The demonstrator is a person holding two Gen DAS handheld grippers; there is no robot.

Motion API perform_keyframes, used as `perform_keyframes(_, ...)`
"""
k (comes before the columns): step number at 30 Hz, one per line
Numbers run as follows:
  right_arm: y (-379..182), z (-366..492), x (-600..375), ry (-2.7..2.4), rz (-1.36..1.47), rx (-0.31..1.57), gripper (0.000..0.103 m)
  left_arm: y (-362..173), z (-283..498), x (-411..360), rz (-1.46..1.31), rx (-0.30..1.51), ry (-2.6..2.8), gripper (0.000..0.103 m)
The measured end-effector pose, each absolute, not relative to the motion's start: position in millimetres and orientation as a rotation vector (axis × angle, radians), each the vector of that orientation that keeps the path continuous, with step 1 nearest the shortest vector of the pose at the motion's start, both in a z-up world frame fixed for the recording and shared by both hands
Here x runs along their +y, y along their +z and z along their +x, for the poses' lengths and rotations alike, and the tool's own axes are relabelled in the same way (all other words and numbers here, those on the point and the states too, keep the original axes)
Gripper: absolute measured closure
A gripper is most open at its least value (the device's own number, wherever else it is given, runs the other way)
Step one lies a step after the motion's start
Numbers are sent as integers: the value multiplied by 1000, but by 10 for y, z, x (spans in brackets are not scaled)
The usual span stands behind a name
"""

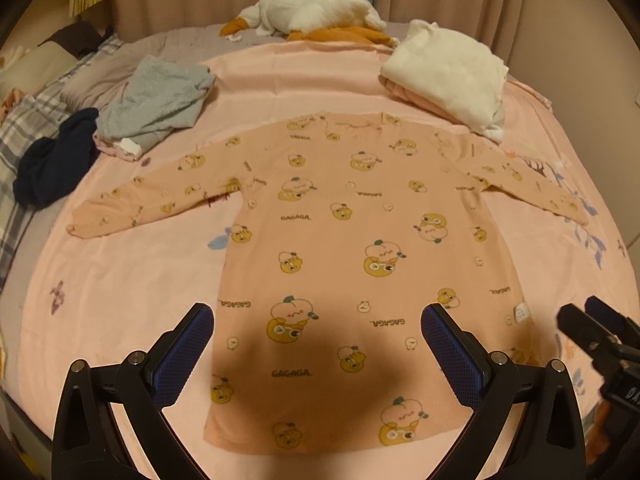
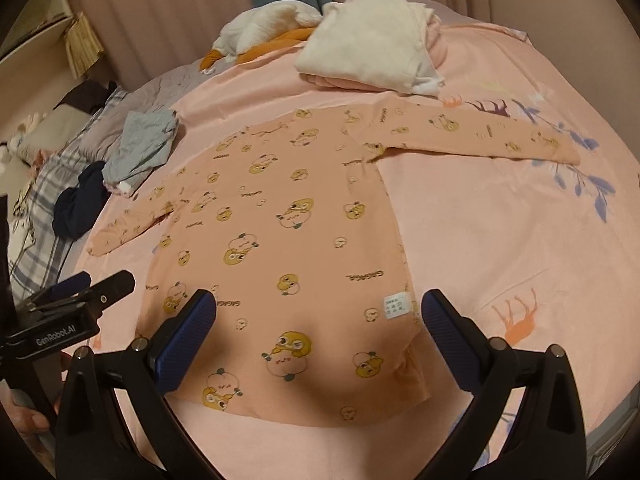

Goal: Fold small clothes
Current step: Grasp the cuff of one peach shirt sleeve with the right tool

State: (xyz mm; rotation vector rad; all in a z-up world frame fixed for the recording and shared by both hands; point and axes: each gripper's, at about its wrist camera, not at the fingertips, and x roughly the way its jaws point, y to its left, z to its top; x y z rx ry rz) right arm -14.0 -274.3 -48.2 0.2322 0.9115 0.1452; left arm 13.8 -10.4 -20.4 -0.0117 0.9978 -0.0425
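A small pink long-sleeved shirt (image 1: 344,248) printed with yellow cartoon faces lies flat on the pink bedspread (image 1: 132,280), sleeves spread to both sides, hem nearest me. It also shows in the right wrist view (image 2: 288,240). My left gripper (image 1: 316,332) is open and empty above the shirt's lower part. My right gripper (image 2: 320,320) is open and empty above the shirt's lower right corner, near a white care label (image 2: 396,305). The right gripper shows at the right edge of the left wrist view (image 1: 592,328), and the left gripper at the left of the right wrist view (image 2: 80,296).
A folded white and pink stack (image 1: 448,76) sits behind the shirt's right shoulder. A grey garment (image 1: 156,100) and a dark navy one (image 1: 56,160) lie at the back left. A white and orange plush toy (image 1: 312,16) lies at the far edge by curtains. Plaid bedding (image 1: 24,136) lies left.
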Motion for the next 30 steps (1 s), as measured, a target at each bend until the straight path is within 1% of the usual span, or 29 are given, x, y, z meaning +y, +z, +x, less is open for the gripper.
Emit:
perform_keyframes(3, -517, -81, -2913, 168, 304, 892, 0, -278, 206, -123, -36, 1015, -68, 1)
perform_keyframes(6, -578, 6, -3180, 208, 439, 870, 0, -345, 312, -129, -128, 1038, -162, 0)
perform_keyframes(10, -785, 177, -3777, 169, 697, 814, 0, -401, 469, -164, -242, 1037, -267, 1)
perform_keyframes(15, -975, 414, -4514, 24, 851, 737, 0, -383, 729, -339, -268, 1023, -301, 1)
perform_keyframes(19, -1190, 688, -5156, -113, 979, 698, 6, -317, 972, -490, -255, 1000, -297, 1)
perform_keyframes(22, -1310, 875, -5477, -195, 1020, 669, 11, -314, 1102, -554, -261, 996, -305, 1)
perform_keyframes(26, -1445, 1054, -5745, -204, 1114, 600, 20, -345, 1253, -646, -253, 999, -304, 1)
perform_keyframes(28, -1446, 1151, -5864, -212, 1140, 546, 21, -385, 1324, -684, -249, 1005, -297, 1)
perform_keyframes(29, -1446, 1173, -5910, -218, 1144, 534, 24, -402, 1344, -691, -249, 1008, -296, 1)
perform_keyframes(30, -1446, 1218, -5942, -223, 1148, 522, 26, -411, 1359, -694, -248, 1010, -293, 1)
